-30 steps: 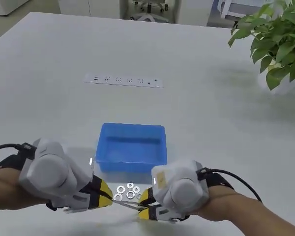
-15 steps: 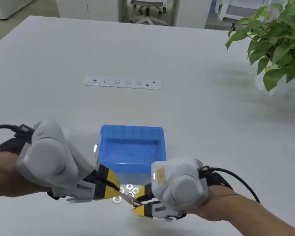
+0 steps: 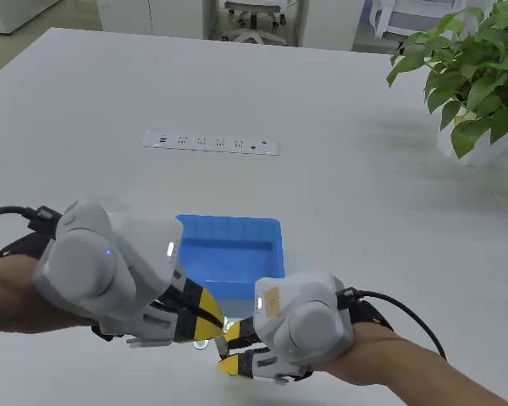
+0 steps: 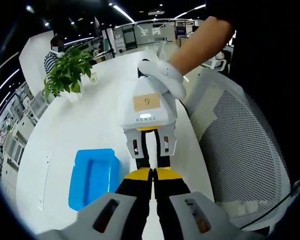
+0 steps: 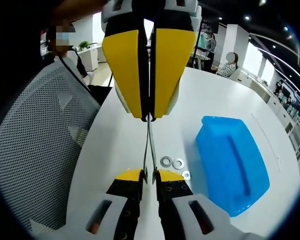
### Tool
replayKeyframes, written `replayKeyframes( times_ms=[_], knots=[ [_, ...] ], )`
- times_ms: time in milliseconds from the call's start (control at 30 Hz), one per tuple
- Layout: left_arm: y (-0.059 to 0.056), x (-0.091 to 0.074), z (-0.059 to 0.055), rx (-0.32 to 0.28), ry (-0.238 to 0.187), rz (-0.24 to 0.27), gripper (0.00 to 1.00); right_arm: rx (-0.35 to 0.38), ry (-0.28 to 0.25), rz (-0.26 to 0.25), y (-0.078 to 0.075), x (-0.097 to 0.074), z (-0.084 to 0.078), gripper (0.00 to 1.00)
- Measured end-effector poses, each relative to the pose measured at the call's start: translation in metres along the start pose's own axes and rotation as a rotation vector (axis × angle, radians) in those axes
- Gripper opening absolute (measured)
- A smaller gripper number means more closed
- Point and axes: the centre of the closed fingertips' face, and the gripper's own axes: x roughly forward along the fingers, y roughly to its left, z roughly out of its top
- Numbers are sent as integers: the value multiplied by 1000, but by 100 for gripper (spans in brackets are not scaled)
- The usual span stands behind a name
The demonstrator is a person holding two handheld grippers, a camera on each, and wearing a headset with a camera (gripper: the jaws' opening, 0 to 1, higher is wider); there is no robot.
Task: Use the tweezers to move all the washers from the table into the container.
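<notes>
I'm looking down on a white table [image 3: 364, 211] in an open office, with office chairs [image 3: 256, 13] past its far edge. The blue container [image 3: 229, 249] is my marker: a white power strip [image 3: 212, 143] lies well beyond it, and a potted plant [image 3: 466, 63] stands far off beyond it to the right. Both grippers meet tip to tip on the container's near side, the left gripper [image 3: 218, 323] and right gripper [image 3: 227, 351] nearly touching. The right gripper view gives me what the housings cover from above. The tweezers [image 5: 148, 145] run between the two grippers, with the left's yellow jaws clamped tight on one end. The right's jaws sit narrow round the other end and, as far as I can tell, press on it. Three washers [image 5: 162, 161] lie on the table just beside the container's near wall. The left gripper view adds the right gripper head-on, with a grey mesh chair [image 4: 240, 145] behind it
</notes>
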Motion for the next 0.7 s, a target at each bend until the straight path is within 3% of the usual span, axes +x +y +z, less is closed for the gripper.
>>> replayKeyframes(
  times_ms=[433,700],
  knots=[
    [-2,9,2,7,-47,-14,5,0,8,8,4,0,-5,12],
    [-2,14,-3,-5,-52,-31,5,-7,7,10,5,0,-5,12]
  ],
)
